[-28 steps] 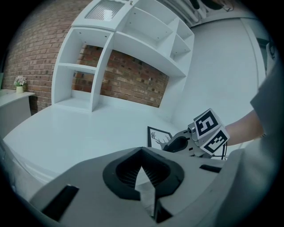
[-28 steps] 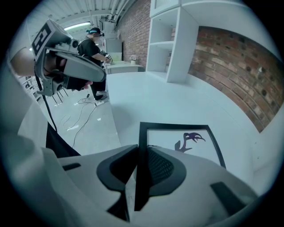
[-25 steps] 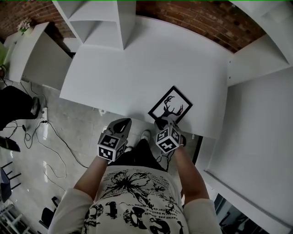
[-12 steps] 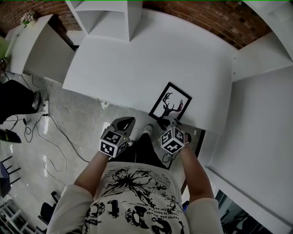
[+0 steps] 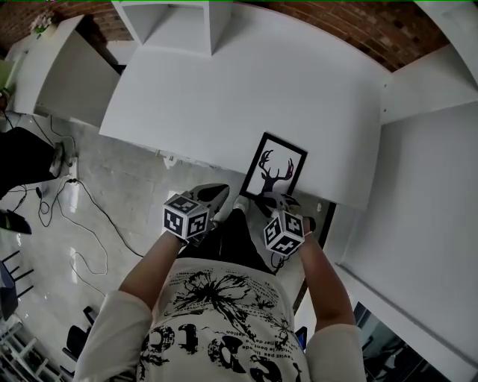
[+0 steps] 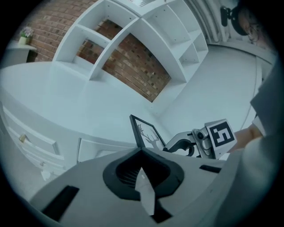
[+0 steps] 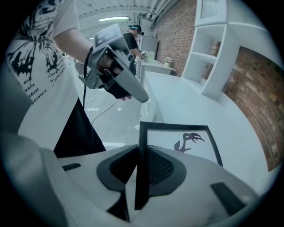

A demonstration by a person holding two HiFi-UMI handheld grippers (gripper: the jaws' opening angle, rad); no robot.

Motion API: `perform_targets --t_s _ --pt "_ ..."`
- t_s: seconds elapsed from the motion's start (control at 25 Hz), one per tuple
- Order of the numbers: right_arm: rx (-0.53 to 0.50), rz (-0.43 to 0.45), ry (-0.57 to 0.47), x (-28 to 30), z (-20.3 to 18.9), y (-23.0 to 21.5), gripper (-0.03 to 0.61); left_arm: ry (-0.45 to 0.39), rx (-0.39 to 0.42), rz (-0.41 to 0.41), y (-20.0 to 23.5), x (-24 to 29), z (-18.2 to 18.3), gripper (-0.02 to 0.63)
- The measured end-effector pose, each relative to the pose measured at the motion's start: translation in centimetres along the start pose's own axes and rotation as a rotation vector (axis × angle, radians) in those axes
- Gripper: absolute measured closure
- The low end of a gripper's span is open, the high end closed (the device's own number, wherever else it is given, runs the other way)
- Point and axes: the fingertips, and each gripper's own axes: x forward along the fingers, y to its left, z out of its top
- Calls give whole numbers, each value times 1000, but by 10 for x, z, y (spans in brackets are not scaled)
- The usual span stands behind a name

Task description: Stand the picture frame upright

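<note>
The picture frame (image 5: 274, 168), black-edged with a deer silhouette, is near the front edge of the white table (image 5: 224, 97). My right gripper (image 5: 278, 200) is shut on its near edge; in the right gripper view the frame (image 7: 177, 137) runs out from between the jaws of that gripper (image 7: 141, 148). The frame (image 6: 146, 133) looks tipped up off the tabletop in the left gripper view. My left gripper (image 5: 213, 195) hangs shut and empty just left of the frame, in front of the table edge; its closed tips (image 6: 141, 151) hold nothing.
A white shelving unit (image 5: 175, 22) stands at the table's back against a brick wall (image 5: 351, 30). A white counter (image 5: 418, 194) lies to the right. Cables (image 5: 75, 224) trail over the floor at the left. Drawers (image 6: 31, 142) front the table.
The right gripper has turned the frame from a diamond slant to nearly square-on and raised it. The left gripper has drifted right, closer to the frame.
</note>
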Motion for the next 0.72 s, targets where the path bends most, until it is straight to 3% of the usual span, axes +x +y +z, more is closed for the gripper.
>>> perform_targets --t_s 0.28,0.36,0.48,0.72 --pt "-55 25 -5 -4 -3 20 506 69 -325 -144 1 27 -24 597" --pt "-66 32 -2 -5 -3 25 506 68 -383 -191 -2 34 -22 437" --pt "-85 34 0 -6 -4 29 506 58 -472 -257 -5 45 -16 365" --pt "-108 48 1 -8 -6 36 506 120 -521 -344 -12 68 -20 354"
